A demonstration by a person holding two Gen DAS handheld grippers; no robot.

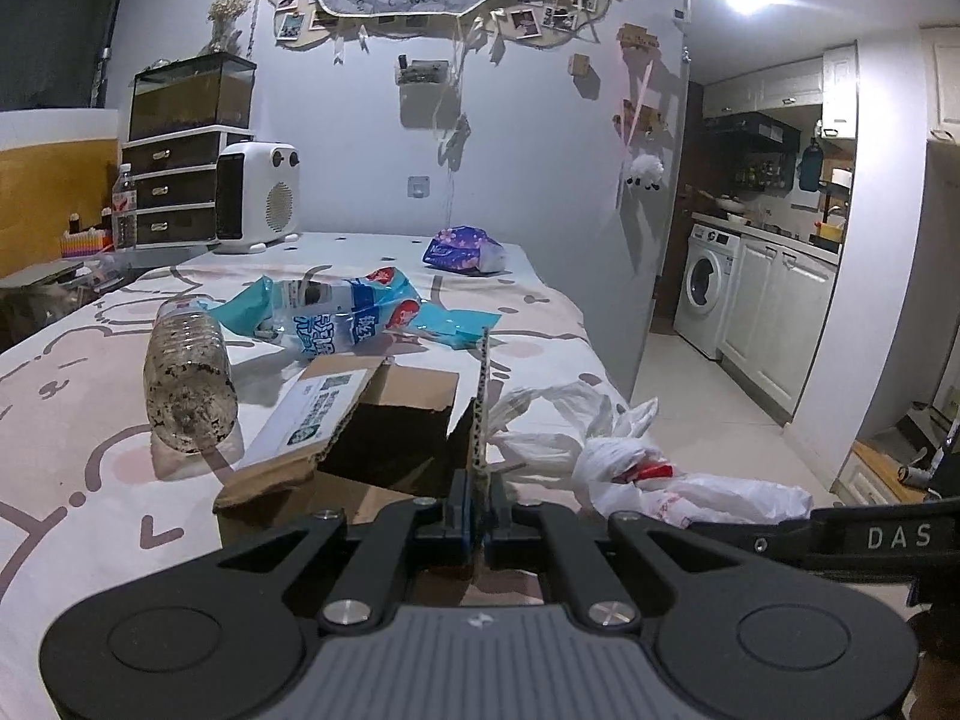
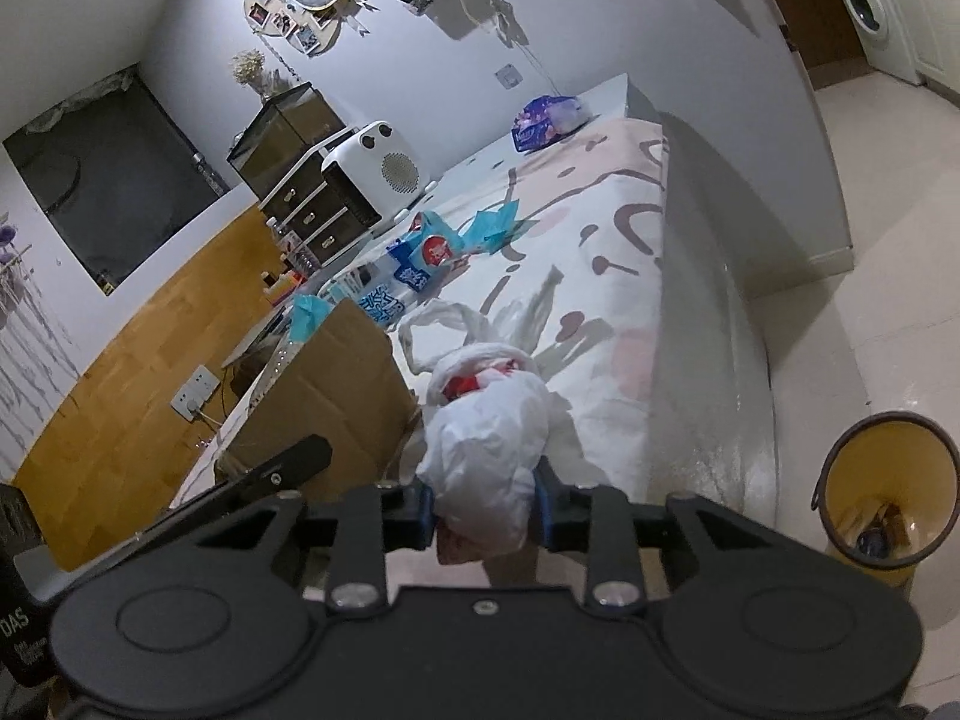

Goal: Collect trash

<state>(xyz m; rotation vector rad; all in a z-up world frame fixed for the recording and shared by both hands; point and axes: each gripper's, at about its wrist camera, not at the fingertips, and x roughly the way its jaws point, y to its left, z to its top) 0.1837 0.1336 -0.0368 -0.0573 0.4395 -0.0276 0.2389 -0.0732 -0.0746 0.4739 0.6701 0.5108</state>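
The left hand-held gripper (image 1: 478, 516) is closed tight on a flap edge of the open brown cardboard box (image 1: 384, 420) near the front edge of the bed (image 1: 72, 396). The right hand-held gripper (image 2: 486, 516), marked "DAS", is narrowly open, its blue pads pressing a crumpled white plastic bag with red print (image 2: 492, 444) at the bed's front edge, beside the box. An empty clear plastic bottle (image 1: 189, 384) and blue-and-white wrappers with Chinese print (image 1: 354, 312) lie mid-bed. A round yellow bin (image 2: 882, 498) stands on the floor.
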